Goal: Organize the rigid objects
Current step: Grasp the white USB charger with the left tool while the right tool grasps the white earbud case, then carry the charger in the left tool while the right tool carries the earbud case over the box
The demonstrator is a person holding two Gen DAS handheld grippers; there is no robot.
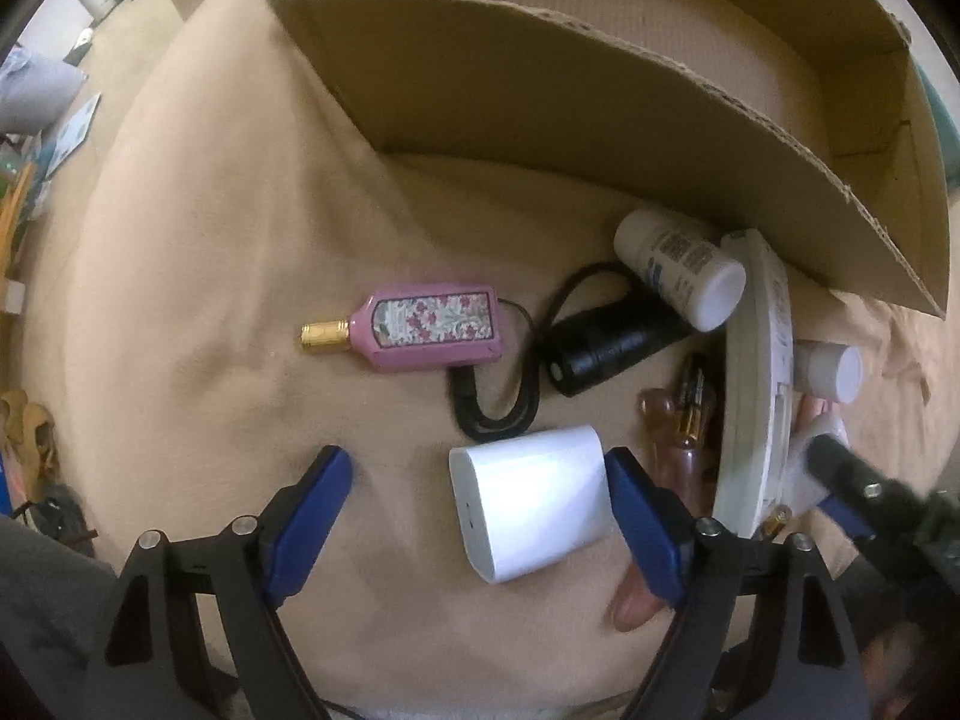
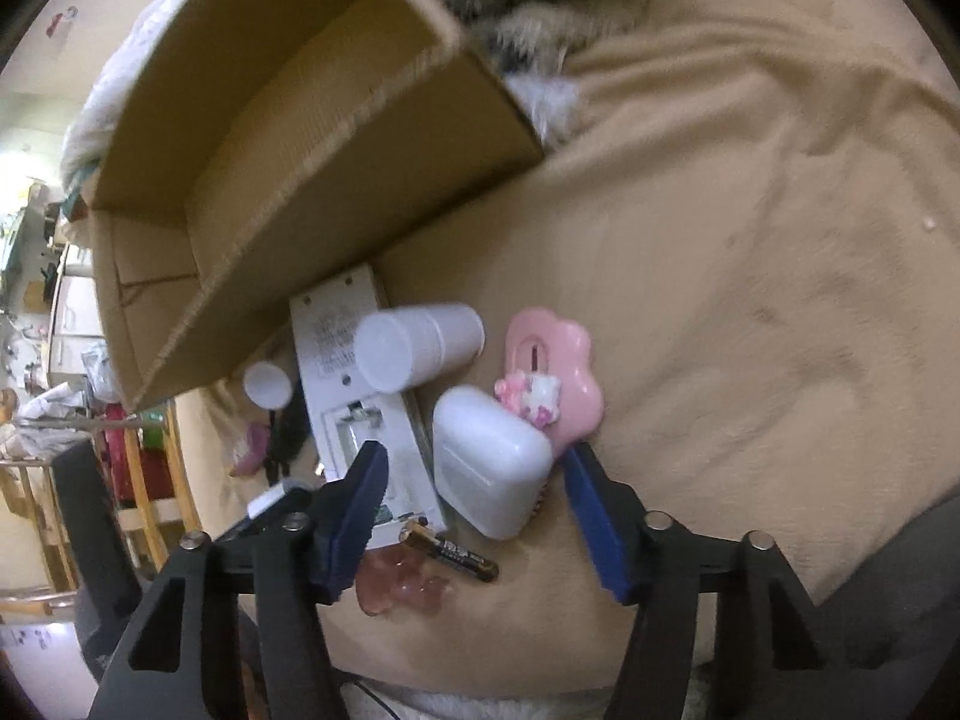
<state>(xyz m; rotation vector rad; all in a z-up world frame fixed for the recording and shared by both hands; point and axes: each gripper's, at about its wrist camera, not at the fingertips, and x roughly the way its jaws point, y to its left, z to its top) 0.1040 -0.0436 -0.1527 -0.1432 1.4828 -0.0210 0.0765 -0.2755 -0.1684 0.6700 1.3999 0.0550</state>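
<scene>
the cardboard box sits tipped on the tan blanket, open side toward the cameras, and no item shows inside it in either view. judged from that, the sorting has barely begun; every loose object lies outside.

left gripper: fingers spread apart, nothing clamped. a white charger block lies between them, close to the right-side finger, contact not certain. further out: pink perfume bottle on its side, gold cap to the left; black cable looped just beside it; black cylinder with a white bottle lying across its far end, right under the box edge.

right gripper: fingers also apart, holding nothing. between them sits a white earbud case, resting partly on a pink flower-shaped toy. the left-side finger overlaps the white remote, which lies back side up with its battery bay open. a battery lies loose near the remote's near end, next to a translucent pink piece. a white cup-like container lies on its side across the remote.

remaining, by estimate: all items listed. likely first picks are the charger block (left) and earbud case (right), each already framed by its gripper.
</scene>
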